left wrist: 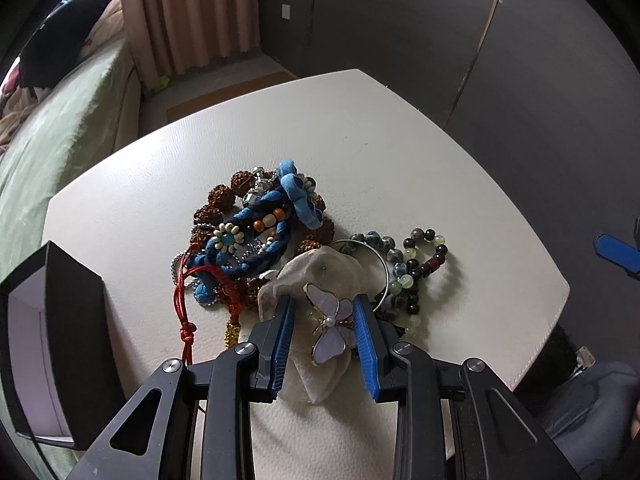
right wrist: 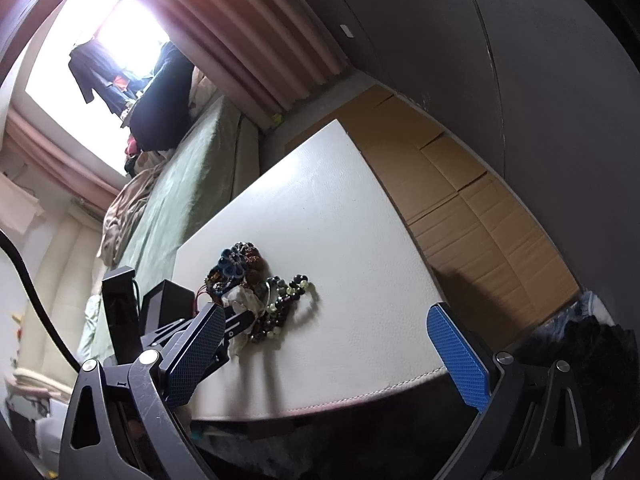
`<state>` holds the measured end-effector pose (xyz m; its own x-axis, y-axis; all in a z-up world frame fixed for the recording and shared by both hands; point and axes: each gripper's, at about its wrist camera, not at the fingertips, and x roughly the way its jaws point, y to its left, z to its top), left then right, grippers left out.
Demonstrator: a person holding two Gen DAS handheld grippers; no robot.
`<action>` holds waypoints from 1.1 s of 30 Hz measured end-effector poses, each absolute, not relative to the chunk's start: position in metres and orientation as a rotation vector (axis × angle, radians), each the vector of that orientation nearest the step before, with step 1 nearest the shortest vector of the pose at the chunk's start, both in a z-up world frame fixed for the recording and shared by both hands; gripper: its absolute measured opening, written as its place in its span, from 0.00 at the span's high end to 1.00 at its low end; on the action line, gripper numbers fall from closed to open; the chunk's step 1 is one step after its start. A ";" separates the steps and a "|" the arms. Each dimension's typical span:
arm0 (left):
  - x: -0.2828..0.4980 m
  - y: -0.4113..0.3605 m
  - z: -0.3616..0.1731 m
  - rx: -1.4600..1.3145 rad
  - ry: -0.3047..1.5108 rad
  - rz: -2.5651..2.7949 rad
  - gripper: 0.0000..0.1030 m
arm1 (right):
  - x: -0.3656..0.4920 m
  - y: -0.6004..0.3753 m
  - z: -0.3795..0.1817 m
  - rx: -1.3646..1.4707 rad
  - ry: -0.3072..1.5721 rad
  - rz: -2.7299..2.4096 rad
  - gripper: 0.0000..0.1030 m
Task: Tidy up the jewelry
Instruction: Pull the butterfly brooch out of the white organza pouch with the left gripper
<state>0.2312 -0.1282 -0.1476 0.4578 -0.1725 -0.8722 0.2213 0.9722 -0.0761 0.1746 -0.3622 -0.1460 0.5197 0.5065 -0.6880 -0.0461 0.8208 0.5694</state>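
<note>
White leather-look table [left wrist: 160,184] carried the jewelry heap, with a dark open box [left wrist: 56,344] off to the left gripper's [left wrist: 325,304] left. That gripper's fingers stood parted on either side of a butterfly brooch [left wrist: 332,328], which lay on a pale pouch [left wrist: 316,268]; contact could not be told. Closing squarely on the wings alone, clear of the pouch and beaded bracelet [left wrist: 416,268] ahead-right, looked wisest. The right gripper [right wrist: 332,320] hung spread wide, holding nothing, off the table's near edge.
</note>
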 end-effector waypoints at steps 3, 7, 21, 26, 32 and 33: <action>0.231 -0.129 -0.147 0.051 1.073 -0.259 0.76 | 0.174 -0.361 -0.147 0.521 0.982 0.347 0.00; 0.223 -0.124 -0.137 0.021 1.061 -0.289 0.90 | 0.176 -0.358 -0.148 0.517 0.991 0.343 0.00; 0.196 -0.084 -0.107 -0.062 1.016 -0.316 0.90 | 0.180 -0.327 -0.138 0.507 0.982 0.396 0.02; 0.186 -0.072 -0.119 -0.060 1.087 -0.305 0.90 | 0.181 -0.308 -0.143 0.506 1.014 0.438 0.07; 0.178 -0.063 -0.138 -0.036 1.160 -0.269 0.89 | 0.178 -0.283 -0.151 0.491 1.059 0.471 0.13; 0.178 -0.063 -0.142 -0.026 1.182 -0.267 0.88 | 0.178 -0.281 -0.152 0.488 1.062 0.473 0.13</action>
<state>0.1780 -0.0633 -0.1420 0.3514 -0.2196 -0.9101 0.1923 0.9683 -0.1594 0.1775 -0.2809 -0.1517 0.4097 0.5838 -0.7010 -0.1304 0.7980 0.5884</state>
